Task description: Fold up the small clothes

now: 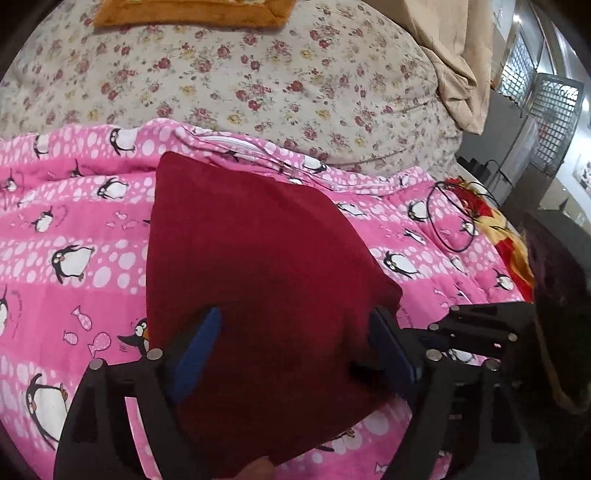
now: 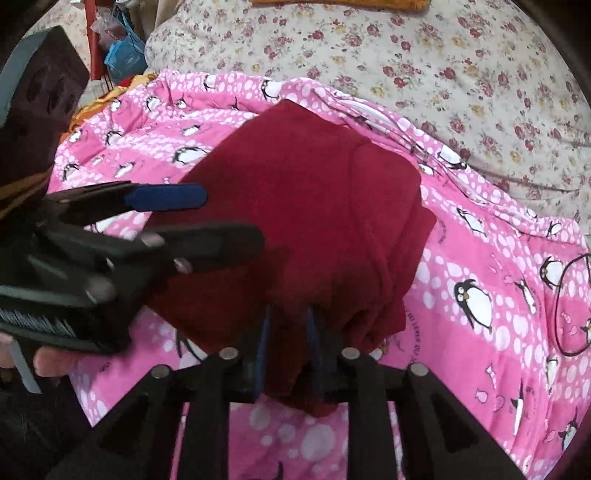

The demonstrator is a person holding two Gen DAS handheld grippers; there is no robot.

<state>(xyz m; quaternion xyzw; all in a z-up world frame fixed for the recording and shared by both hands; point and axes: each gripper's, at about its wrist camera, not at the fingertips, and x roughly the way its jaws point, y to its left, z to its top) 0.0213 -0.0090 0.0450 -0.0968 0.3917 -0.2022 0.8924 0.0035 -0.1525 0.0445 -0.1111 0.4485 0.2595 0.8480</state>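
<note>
A dark red garment [image 1: 255,266] lies on the pink penguin blanket [image 1: 74,229]; it also shows in the right wrist view [image 2: 317,206]. My left gripper [image 1: 295,325] is open, its blue-padded fingers spread over the garment's near part; it appears in the right wrist view [image 2: 229,214] at the left, above the cloth's left edge. My right gripper [image 2: 288,317] is shut on the garment's near edge, with red cloth bunched between its blue pads. In the left wrist view the right gripper shows only as a black frame [image 1: 480,332] at the right.
A floral sheet [image 1: 258,81] covers the bed behind the blanket [image 2: 461,288]. A black wire loop [image 1: 448,221] lies on the blanket at the right, next to red-yellow cloth [image 1: 495,229]. An orange cloth [image 1: 192,14] lies at the far edge. White baskets [image 1: 550,110] stand beyond the bed.
</note>
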